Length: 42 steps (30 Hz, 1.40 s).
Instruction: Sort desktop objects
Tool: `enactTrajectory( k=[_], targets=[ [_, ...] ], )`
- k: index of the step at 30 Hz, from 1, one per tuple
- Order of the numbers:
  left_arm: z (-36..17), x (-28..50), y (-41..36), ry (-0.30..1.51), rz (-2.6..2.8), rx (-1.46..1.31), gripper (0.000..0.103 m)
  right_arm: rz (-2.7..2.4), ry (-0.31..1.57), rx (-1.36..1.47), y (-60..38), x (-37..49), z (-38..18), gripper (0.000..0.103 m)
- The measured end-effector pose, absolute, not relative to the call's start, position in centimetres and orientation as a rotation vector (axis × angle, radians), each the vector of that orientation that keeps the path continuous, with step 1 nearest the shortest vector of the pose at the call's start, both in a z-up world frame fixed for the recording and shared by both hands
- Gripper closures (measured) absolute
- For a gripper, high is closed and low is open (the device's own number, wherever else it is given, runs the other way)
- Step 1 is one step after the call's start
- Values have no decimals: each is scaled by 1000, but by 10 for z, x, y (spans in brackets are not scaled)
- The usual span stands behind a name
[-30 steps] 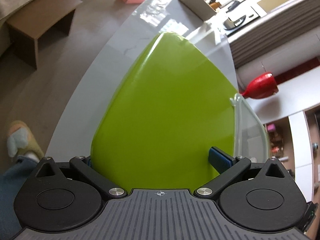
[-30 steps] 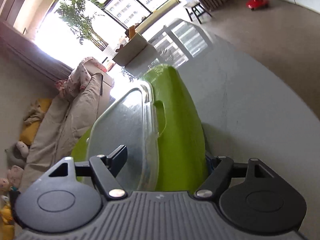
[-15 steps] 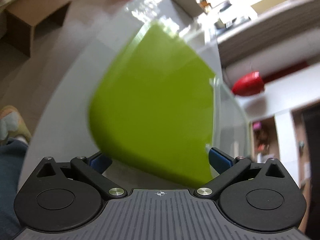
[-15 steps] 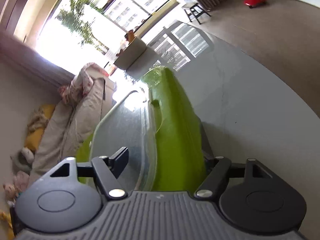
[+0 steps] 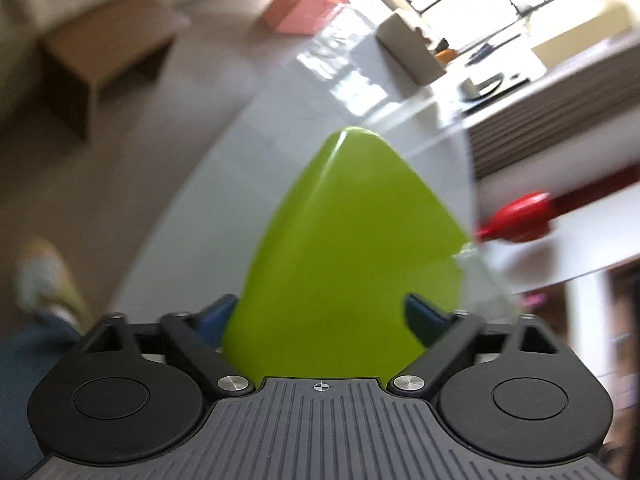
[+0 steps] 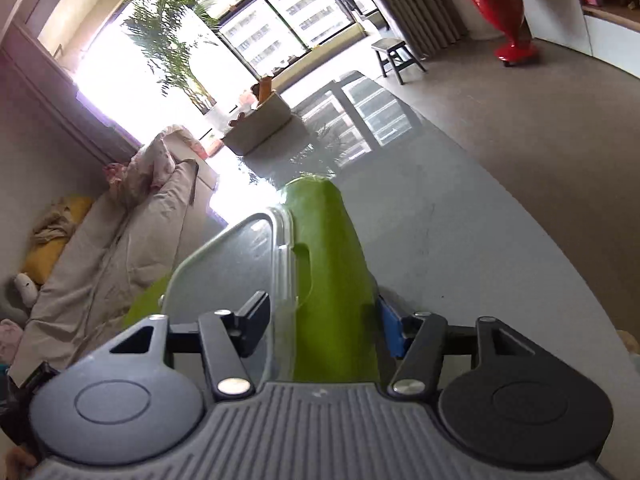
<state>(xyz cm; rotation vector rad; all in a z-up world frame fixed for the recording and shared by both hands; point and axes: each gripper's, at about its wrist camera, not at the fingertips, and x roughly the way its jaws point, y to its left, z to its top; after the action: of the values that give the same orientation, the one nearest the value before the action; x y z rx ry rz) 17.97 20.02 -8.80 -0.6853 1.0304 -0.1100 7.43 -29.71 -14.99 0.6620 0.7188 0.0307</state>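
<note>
Living-room setting, glossy pale grey tabletop [image 5: 280, 128] running toward bright windows. Left wrist view, blurred: left tool [image 5: 320, 312] straddles a lime-green smooth plastic container [image 5: 344, 248]; blue pads flank its broad face, apparently touching, so likely gripping it, though blur leaves contact uncertain. A clear plastic lid [image 5: 476, 276] edge shows at the container's right side. Beige rectangular organiser box [image 5: 412, 52] sits far down the tabletop. Right wrist view, sharp: right tool [image 6: 324, 320] closed across the container [image 6: 332, 264] and lid [image 6: 224, 264] together, black finger on the lid, blue pad on the green wall. Container stands on edge just above or on the tabletop [image 6: 460, 232]; cannot tell which. Judged step: two-handed carry of the box. Next move calls for level, matched travel, then setting down. Contents hidden; container base cut off by both tools.
</note>
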Motion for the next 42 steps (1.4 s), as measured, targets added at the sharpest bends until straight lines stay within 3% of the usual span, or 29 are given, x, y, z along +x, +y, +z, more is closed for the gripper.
enactTrajectory(
  k=[3, 5, 8, 12, 16, 22, 25, 30, 33, 37, 42],
  targets=[
    [-66, 178, 189, 974, -144, -620, 29, 20, 722, 676, -298, 81, -145, 43],
    [-56, 179, 186, 943, -169, -620, 29, 7, 688, 704, -305, 79, -142, 44],
    [-53, 192, 182, 948, -170, -624, 22, 16, 685, 750, -313, 83, -141, 45],
    [-81, 204, 178, 1024, -130, -608, 22, 5, 705, 732, -310, 83, -149, 45],
    [-86, 193, 183, 990, -152, -667, 19, 6, 688, 731, -308, 78, -152, 44],
    [-83, 184, 187, 946, -185, -666, 17, 31, 712, 744, -305, 74, -157, 36],
    [-79, 187, 173, 954, -192, -591, 9, 41, 722, 778, -301, 76, -167, 25],
    [-75, 189, 148, 967, -166, -423, 9, 50, 732, 790, -299, 78, -168, 25],
    [-73, 186, 153, 982, -171, -466, 10, 14, 705, 695, -295, 73, -148, 34],
    [-70, 186, 156, 987, -169, -466, 10, 20, 617, 575, -282, 77, -95, 34],
    [-65, 191, 154, 1011, -164, -432, 10, 130, 753, 349, -219, 146, -47, 33]
  ],
)
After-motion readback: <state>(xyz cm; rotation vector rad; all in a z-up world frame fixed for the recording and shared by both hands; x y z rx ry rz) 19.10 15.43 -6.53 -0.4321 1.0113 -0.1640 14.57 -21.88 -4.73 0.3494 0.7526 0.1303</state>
